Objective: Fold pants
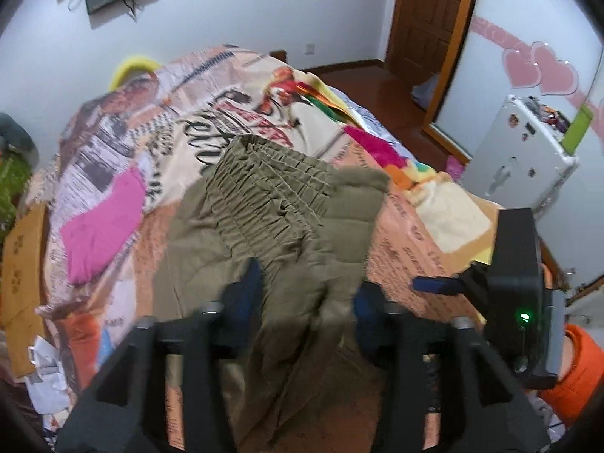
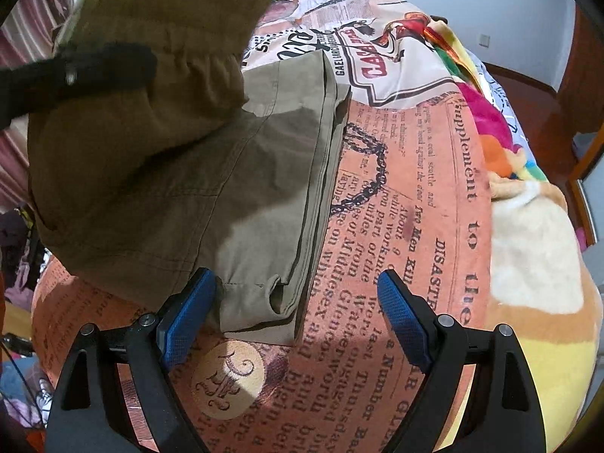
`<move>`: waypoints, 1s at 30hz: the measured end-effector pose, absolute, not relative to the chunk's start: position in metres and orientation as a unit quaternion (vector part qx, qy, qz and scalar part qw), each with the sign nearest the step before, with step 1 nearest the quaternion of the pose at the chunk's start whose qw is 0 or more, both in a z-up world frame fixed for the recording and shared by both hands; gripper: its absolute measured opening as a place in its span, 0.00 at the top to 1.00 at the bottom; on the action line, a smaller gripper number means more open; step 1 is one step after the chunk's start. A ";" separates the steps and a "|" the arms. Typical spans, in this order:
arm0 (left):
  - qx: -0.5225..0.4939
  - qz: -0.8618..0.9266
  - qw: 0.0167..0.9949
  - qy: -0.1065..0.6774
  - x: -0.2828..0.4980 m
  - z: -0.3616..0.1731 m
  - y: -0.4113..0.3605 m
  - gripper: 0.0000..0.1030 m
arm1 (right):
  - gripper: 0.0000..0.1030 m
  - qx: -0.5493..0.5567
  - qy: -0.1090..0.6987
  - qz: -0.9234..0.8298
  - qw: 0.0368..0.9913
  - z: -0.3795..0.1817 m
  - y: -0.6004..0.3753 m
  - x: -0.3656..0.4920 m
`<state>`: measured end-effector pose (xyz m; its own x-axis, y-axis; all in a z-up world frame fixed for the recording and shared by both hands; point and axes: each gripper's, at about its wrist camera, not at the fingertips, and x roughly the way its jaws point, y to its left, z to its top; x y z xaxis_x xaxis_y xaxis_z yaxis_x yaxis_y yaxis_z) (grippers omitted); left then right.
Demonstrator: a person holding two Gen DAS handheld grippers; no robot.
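Olive-green pants [image 1: 271, 204] lie on a bed with a printed blanket [image 1: 158, 139]. In the left wrist view their gathered elastic waistband lies ahead, and a bunch of the cloth runs between the fingers of my left gripper [image 1: 307, 294], whose jaws stand fairly wide. The grip itself is hidden by cloth. In the right wrist view the pants [image 2: 234, 188] lie folded flat, with a lifted part hanging over them at the upper left. My right gripper [image 2: 296, 302] is open just over the pants' near corner. It also shows in the left wrist view [image 1: 434, 285].
A pink cloth [image 1: 102, 222] lies on the blanket to the left. A white cabinet [image 1: 521, 151] stands to the right of the bed, a wooden door [image 1: 426, 19] behind it. The blanket [image 2: 415, 226] spreads to the right of the pants.
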<state>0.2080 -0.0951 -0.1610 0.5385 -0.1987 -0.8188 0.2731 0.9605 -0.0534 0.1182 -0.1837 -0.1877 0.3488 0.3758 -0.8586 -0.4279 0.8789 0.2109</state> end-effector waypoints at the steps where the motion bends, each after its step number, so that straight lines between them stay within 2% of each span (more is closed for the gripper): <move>1: 0.037 -0.135 0.877 0.459 0.206 -0.160 -0.094 0.30 | 0.17 -0.025 0.516 0.244 0.821 -0.188 -0.184 0.118; 2: 0.035 -0.136 0.880 0.453 0.204 -0.158 -0.093 0.25 | 0.17 -0.024 0.515 0.244 0.821 -0.188 -0.184 0.118; 4: 0.042 -0.134 0.887 0.441 0.200 -0.153 -0.092 0.23 | 0.17 -0.025 0.515 0.242 0.822 -0.187 -0.183 0.118; 11: 0.034 -0.084 0.903 0.420 0.210 -0.143 -0.061 0.07 | 0.17 -0.040 0.508 0.236 0.828 -0.183 -0.181 0.117; 21: 0.048 0.006 0.898 0.437 0.278 -0.160 0.002 0.03 | 0.17 -0.049 0.502 0.234 0.831 -0.178 -0.180 0.117; 30: 0.051 0.029 0.852 0.520 0.359 -0.230 0.035 0.03 | 0.17 -0.033 0.510 0.234 0.827 -0.182 -0.182 0.122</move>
